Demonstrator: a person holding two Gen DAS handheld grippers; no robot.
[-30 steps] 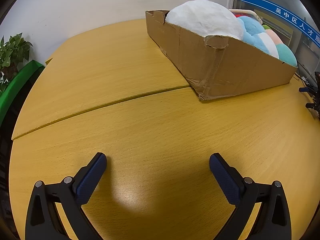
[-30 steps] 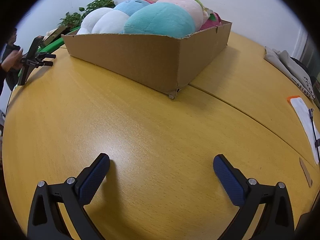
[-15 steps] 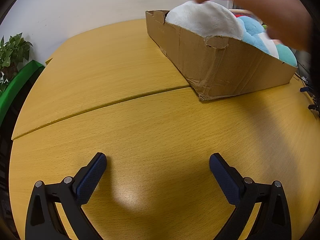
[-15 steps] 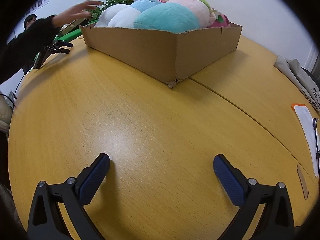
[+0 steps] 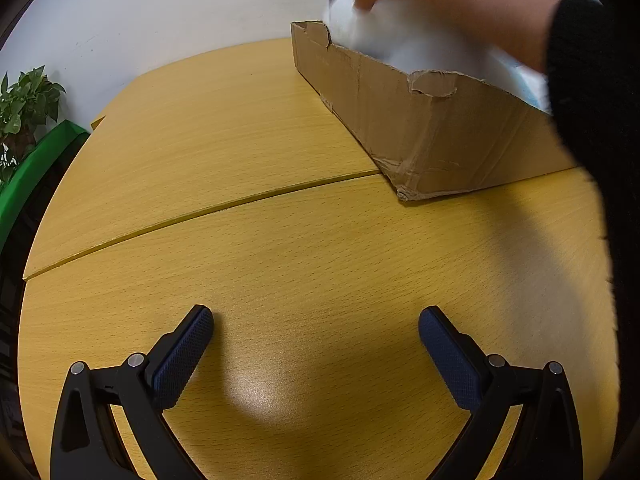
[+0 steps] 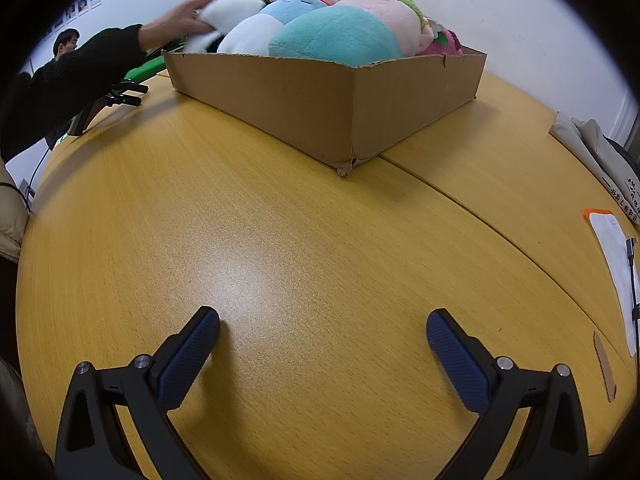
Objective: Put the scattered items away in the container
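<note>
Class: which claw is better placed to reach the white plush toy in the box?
Left, probably. The white plush toy fills the box end facing the left claw; from the right claw it lies at the far end, behind other toys.

Wood table (image 6: 280, 220): cardboard box (image 6: 320, 100), papers (image 6: 612, 256) maybe.

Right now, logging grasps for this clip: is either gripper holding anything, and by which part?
Neither. The left gripper and right gripper are open over bare table. A bare hand grips the white plush at its outer end.
</note>
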